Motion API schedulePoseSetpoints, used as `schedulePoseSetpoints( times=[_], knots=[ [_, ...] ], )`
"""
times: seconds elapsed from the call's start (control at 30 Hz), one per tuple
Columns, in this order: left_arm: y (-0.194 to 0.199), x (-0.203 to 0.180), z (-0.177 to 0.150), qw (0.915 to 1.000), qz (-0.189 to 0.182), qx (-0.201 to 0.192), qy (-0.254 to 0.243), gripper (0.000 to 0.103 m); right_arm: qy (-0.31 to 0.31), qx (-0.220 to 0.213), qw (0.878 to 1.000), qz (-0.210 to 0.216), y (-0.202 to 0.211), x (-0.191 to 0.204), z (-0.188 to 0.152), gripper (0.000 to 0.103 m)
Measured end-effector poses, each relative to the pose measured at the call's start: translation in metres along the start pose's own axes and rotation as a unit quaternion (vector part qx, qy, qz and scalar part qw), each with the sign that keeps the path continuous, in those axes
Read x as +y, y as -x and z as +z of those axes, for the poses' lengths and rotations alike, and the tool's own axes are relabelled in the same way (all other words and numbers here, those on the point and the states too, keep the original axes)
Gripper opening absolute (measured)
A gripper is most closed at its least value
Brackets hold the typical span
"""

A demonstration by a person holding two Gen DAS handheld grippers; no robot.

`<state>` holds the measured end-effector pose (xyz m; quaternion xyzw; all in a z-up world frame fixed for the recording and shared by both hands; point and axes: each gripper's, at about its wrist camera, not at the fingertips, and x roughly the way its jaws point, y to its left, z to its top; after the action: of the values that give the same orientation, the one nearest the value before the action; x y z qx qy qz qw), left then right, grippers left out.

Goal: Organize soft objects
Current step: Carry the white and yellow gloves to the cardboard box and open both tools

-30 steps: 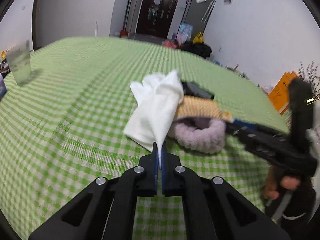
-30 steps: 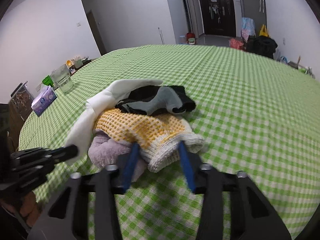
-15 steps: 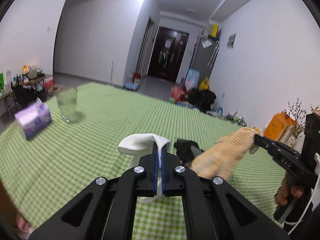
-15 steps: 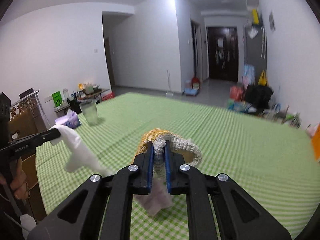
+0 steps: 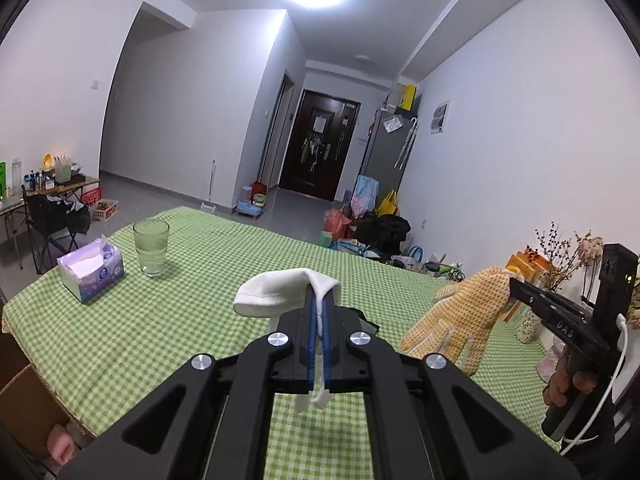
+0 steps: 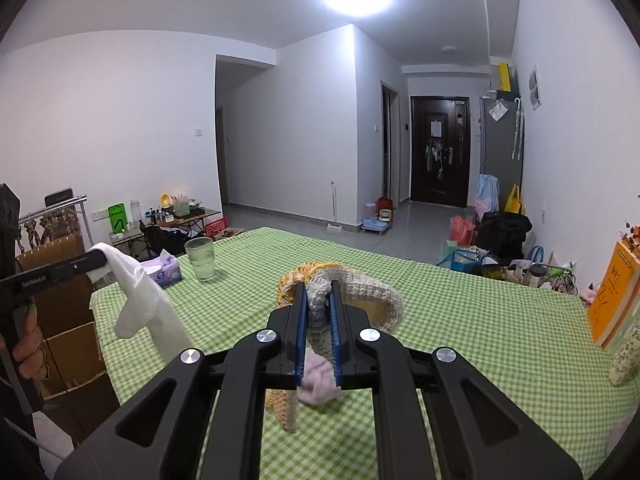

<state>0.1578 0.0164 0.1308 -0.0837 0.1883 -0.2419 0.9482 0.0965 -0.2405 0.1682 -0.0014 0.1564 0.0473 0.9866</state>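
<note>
**Two gloves up, pile not yet sorted**

Left tool (image 5: 318, 316) clenched on a white cotton glove (image 5: 280, 292); it hangs clear above the worktop (image 5: 180, 320). Right tool (image 6: 318, 312) has just been closing and now clamps the knit cuff of a yellow dotted work glove (image 5: 460, 316), also airborne. A pink fuzzy item (image 6: 320, 380) dangles under it. Nothing placed yet; sorting looks barely begun. Drinking glass (image 5: 151, 248) and tissue box (image 5: 90, 276) sit near the far left edge. Centre cloth lies open.
</note>
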Motion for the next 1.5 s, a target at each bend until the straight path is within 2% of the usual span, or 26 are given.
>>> schedulePoseSetpoints(
  times=[0.23, 0.47, 0.67, 0.83, 0.97, 1.13, 1.3, 1.5],
  knots=[
    [0.032, 0.001, -0.001, 0.9999, -0.004, -0.013, 0.008, 0.0, 0.016, 0.002, 1.0, 0.015, 0.008, 0.02, -0.001, 0.01],
    [0.058, 0.023, -0.002, 0.9991, 0.024, -0.028, 0.023, 0.0, 0.024, 0.012, 0.999, 0.041, -0.002, 0.042, -0.001, 0.01],
    [0.084, 0.059, -0.008, 0.9958, 0.067, -0.039, 0.049, 0.0, 0.04, 0.028, 0.995, 0.085, -0.033, 0.076, 0.0, 0.01],
    [0.108, 0.1, -0.019, 0.9878, 0.133, -0.04, 0.07, 0.0, 0.06, 0.045, 0.988, 0.137, -0.066, 0.123, 0.001, 0.01],
    [0.135, 0.138, -0.028, 0.974, 0.202, -0.038, 0.096, 0.0, 0.079, 0.065, 0.976, 0.194, -0.097, 0.176, -0.002, 0.01],
    [0.18, 0.183, -0.046, 0.9479, 0.286, -0.045, 0.132, 0.0, 0.107, 0.092, 0.953, 0.267, -0.131, 0.248, -0.011, 0.01],
    [0.222, 0.224, -0.068, 0.9182, 0.354, -0.045, 0.172, 0.0, 0.134, 0.122, 0.922, 0.343, -0.16, 0.33, -0.022, 0.01],
    [0.254, 0.268, -0.098, 0.889, 0.399, -0.032, 0.222, 0.0, 0.169, 0.15, 0.883, 0.411, -0.175, 0.415, -0.043, 0.011]
  ],
)
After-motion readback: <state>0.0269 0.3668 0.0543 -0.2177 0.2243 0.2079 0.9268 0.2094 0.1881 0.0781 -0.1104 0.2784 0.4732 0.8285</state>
